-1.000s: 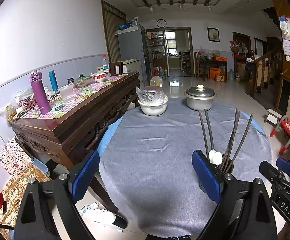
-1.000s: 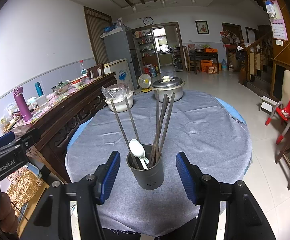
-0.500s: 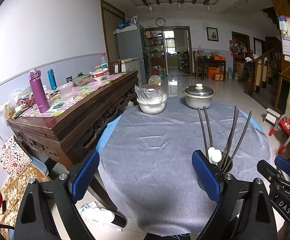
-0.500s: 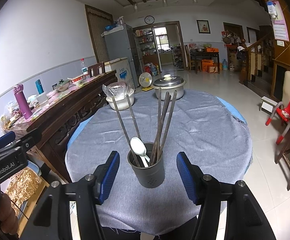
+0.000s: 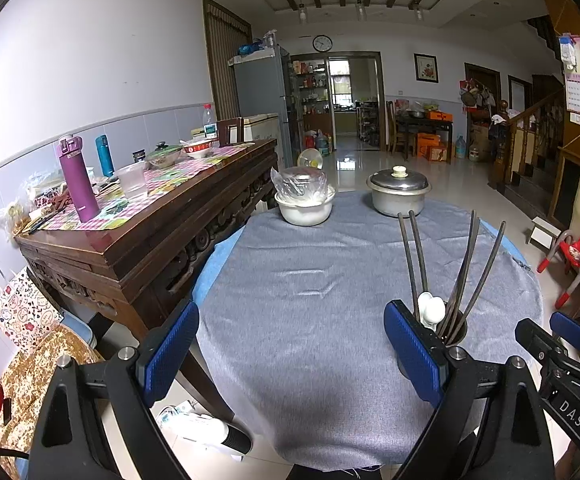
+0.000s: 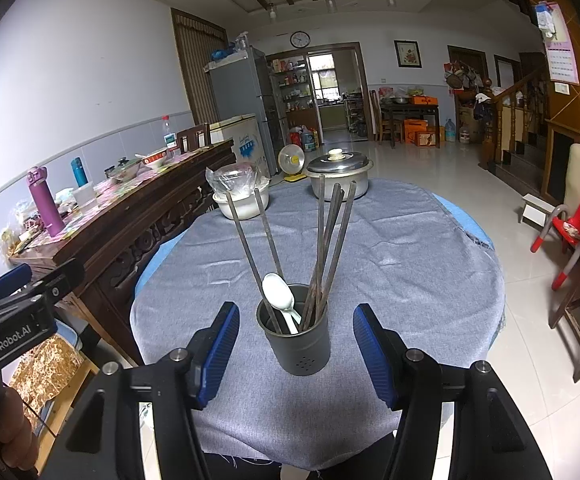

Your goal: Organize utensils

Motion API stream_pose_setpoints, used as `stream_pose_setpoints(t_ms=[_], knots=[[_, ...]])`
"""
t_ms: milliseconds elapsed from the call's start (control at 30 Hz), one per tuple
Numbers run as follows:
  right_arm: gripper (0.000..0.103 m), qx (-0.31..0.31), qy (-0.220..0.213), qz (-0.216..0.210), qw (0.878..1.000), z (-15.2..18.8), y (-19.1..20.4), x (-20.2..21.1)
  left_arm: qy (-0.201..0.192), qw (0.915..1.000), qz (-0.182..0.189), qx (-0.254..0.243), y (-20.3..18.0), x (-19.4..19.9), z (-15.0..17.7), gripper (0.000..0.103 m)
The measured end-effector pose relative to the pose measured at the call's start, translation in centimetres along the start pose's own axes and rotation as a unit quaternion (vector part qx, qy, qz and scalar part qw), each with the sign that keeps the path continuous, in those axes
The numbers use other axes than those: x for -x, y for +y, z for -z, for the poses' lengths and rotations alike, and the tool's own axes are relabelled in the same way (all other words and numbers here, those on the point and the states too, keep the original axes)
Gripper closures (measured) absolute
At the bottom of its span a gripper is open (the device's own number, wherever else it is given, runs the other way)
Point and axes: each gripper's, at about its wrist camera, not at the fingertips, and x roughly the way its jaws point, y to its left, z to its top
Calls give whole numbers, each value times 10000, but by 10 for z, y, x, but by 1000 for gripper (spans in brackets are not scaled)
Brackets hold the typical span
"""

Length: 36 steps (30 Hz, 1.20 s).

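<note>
Flanking utensil holder (image 6: 294, 334), right gripper (image 6: 294, 350) agape

"GenRobot.AI" in white on left gripper (image 6: 14, 330) body, seen from right wrist, "DAS" in white on right gripper (image 5: 569, 416) body, seen from left wrist, wall calendar print unreadable

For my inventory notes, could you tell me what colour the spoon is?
White; the spoon shows best in the right wrist view.
</note>
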Motion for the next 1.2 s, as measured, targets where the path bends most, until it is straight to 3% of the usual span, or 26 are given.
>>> stream_pose_setpoints(t_ms=[1200], knots=[[40, 114, 83, -24, 9999, -6, -2, -16, 110, 9999, -14, 18, -5, -9, 2, 9]])
